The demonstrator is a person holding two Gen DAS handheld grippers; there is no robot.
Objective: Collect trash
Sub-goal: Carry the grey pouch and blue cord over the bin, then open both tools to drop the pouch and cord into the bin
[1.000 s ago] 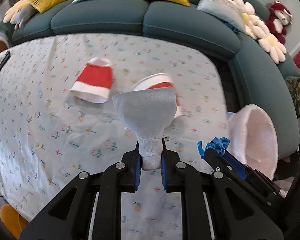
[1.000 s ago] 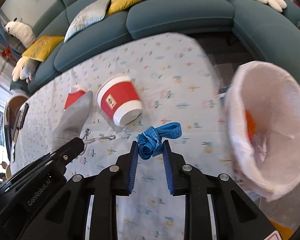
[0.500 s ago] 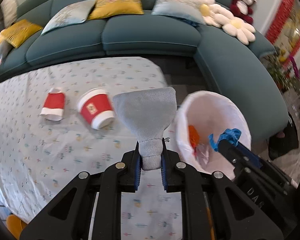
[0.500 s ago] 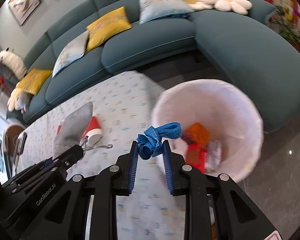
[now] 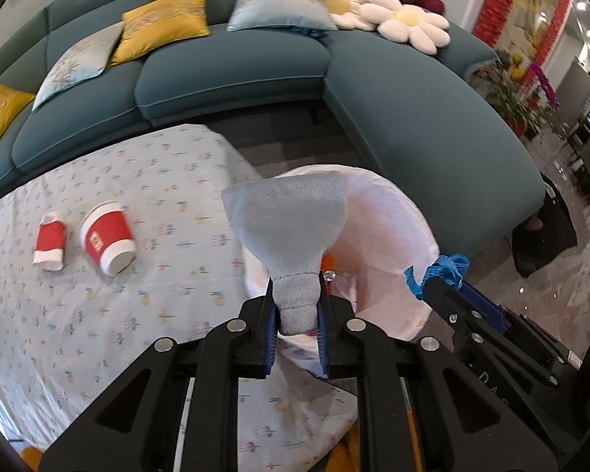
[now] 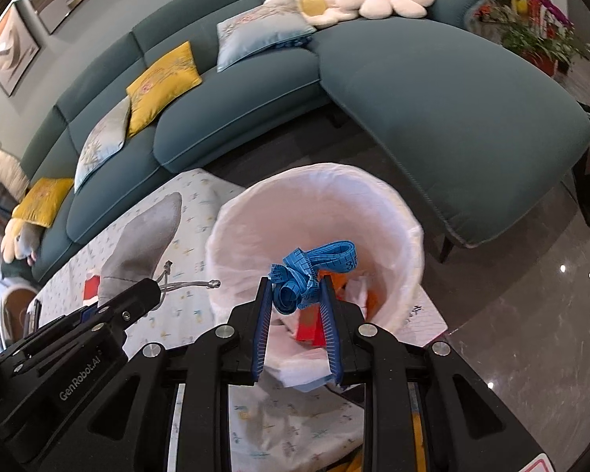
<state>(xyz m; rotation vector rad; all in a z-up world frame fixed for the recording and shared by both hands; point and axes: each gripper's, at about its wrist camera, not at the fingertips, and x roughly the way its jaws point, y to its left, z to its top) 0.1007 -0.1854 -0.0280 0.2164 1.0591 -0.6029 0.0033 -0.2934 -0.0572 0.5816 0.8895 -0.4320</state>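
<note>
Drop-off step: the right gripper (image 6: 295, 295) pinches a bundled blue tape measure (image 6: 314, 271) over the white-lined bin (image 6: 397, 212); the left gripper (image 5: 297, 314) clamps a grey plush piece (image 5: 287, 224) at the bin's 9 o'clock rim. Next, I judge, spread both fingers over the opening

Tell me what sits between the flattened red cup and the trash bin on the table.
In the left wrist view, a tipped red paper cup lies between the flattened red cup and the white-lined trash bin, on the floral tablecloth.
</note>
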